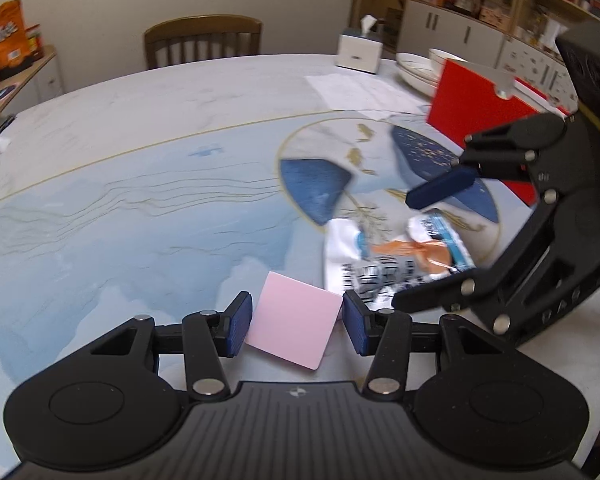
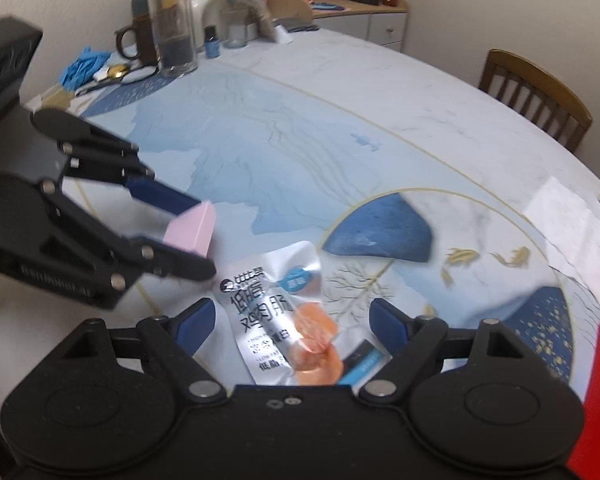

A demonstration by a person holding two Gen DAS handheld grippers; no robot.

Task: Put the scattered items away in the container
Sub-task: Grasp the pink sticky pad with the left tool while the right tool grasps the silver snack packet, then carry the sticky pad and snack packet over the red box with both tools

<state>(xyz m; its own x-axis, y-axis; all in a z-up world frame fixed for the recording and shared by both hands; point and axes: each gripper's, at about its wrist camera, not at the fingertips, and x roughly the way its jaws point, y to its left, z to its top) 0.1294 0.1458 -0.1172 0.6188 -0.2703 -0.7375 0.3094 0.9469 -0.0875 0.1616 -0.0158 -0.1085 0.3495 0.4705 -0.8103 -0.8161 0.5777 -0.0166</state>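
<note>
Left claw (image 1: 297, 322) pinches the stiff pink block (image 1: 294, 320) by opposite edges above the desk (image 1: 140, 200), while the right claw (image 2: 290, 322) gapes wide over the light, slippery, crinkly sausage packet (image 2: 278, 312), probably best gripped across its flat middle.

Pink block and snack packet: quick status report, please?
Left gripper shut on pink block. Right gripper open over snack packet. Red container beyond, path unobstructed.

Both wrist views, close, share the table (image 1: 140, 208).
</note>
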